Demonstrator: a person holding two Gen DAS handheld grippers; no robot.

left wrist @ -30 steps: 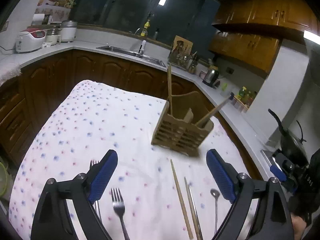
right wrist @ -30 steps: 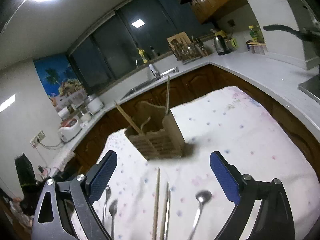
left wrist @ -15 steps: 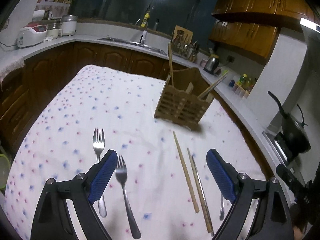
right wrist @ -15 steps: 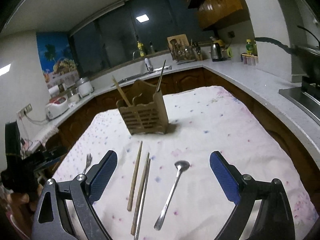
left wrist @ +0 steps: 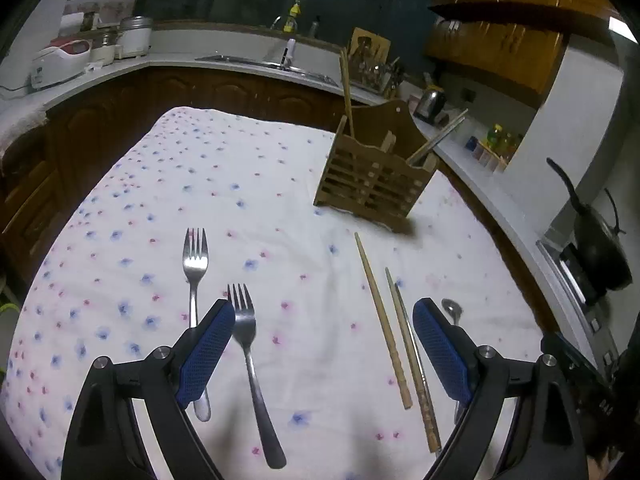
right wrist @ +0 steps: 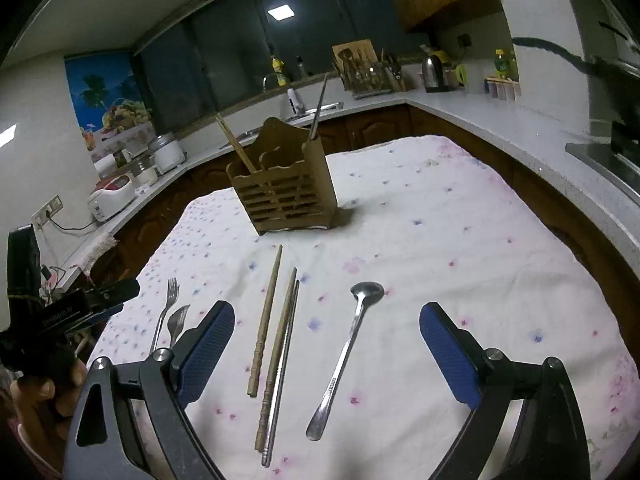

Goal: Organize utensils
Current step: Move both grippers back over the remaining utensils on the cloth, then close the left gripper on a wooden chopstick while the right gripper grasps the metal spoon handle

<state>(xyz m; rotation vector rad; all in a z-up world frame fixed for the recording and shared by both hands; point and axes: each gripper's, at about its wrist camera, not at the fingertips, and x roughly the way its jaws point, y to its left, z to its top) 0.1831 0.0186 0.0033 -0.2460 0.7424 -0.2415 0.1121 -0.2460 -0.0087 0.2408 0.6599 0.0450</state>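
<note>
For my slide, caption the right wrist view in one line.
Open right gripper hovers over a spoon and chopsticks on the floral cloth, wooden holder behind.

Shiny metal forks and spoon, matt wooden caddy, floral cloth.

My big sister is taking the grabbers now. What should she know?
Left gripper: open, empty, above the cloth near the two forks.
Right gripper: open, empty, above the spoon.
Wooden holder stands on the tablecloth, farther back. It already has one wooden chopstick and one metal chopstick in it.
Still lying flat on the cloth: two forks, two wooden chopsticks, one metal chopstick touching the second wooden one, and the spoon.
Left to do: put all six in the holder.
</note>
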